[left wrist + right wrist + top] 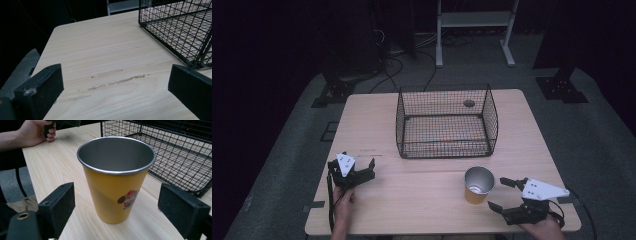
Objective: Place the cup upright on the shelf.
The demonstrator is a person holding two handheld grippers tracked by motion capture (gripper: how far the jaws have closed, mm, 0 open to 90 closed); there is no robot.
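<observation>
Tabletop: R hand-held gripper (115,212) level, jaws flanking cup (115,180)

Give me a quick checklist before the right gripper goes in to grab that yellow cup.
1. Cup upright on the table: ok.
2. Right gripper open, jaws apart on either side of the cup, not touching it: ok.
3. Cup lined up between the jaws in the right gripper view: ok.
4. Cup inside free of contents: ok as far as the wall shows, bottom cannot tell.
5. Wire basket open on top and nothing seen inside: ok.
6. Left gripper open and resting well away from the cup: ok.
</observation>
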